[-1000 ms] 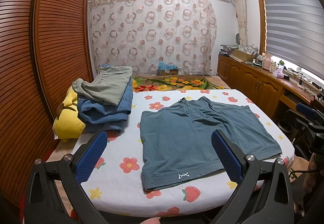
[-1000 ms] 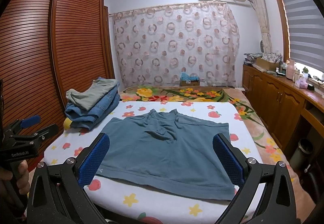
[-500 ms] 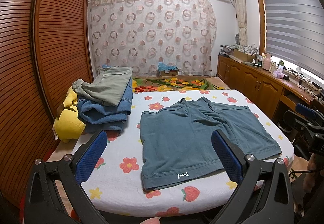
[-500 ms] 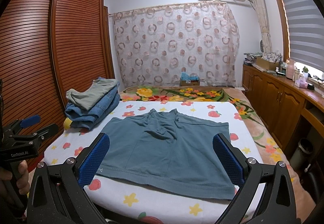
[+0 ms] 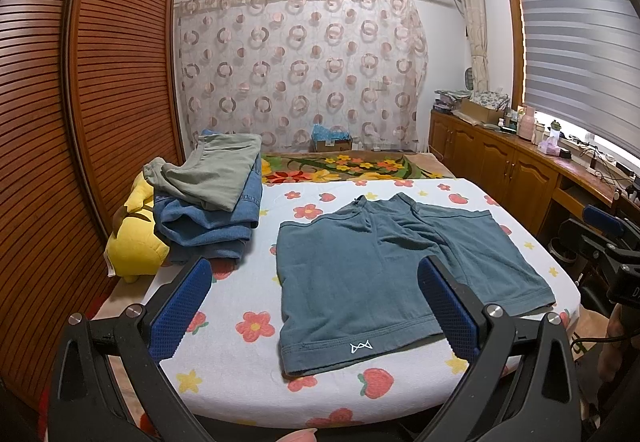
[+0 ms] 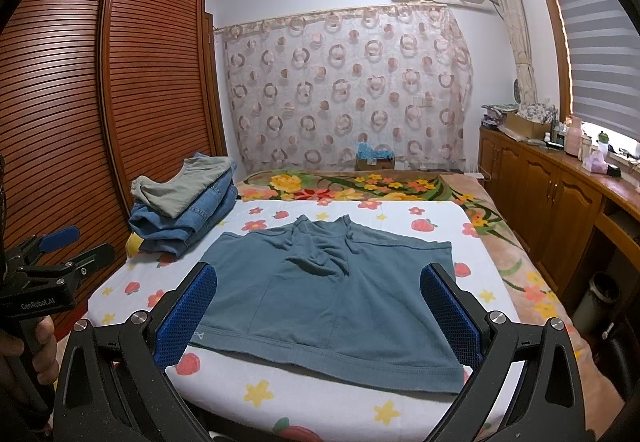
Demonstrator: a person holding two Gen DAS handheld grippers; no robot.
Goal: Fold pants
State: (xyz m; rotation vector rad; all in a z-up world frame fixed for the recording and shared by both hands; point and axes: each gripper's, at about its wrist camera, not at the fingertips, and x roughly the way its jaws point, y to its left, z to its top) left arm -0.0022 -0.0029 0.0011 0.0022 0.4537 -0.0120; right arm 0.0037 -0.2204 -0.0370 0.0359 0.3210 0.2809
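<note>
left gripper [image 5: 316,306] hangs over the near edge of the bed, jaws spread wide with nothing between them; from the right wrist view its black frame [image 6: 52,266] shows at the far left, gripped by a hand [image 6: 24,346]. beside the wooden wardrobe [image 5: 80,122] a yellow plush toy [image 5: 134,242] lies at the bed's left edge, and a stack of folded clothes [image 5: 212,198] sits against it, jeans under a grey-green piece. to the right of the stack, the blue-grey shorts [image 5: 384,274] lie flat on the flowered sheet [image 5: 240,354], waistband toward the far side, hems toward the near edge, a small white logo [image 5: 361,347] on the left leg. right gripper [image 6: 318,308] is likewise wide open and empty, poised above the near hem, not touching. wooden cabinets [image 6: 552,210] line the right wall.
</note>
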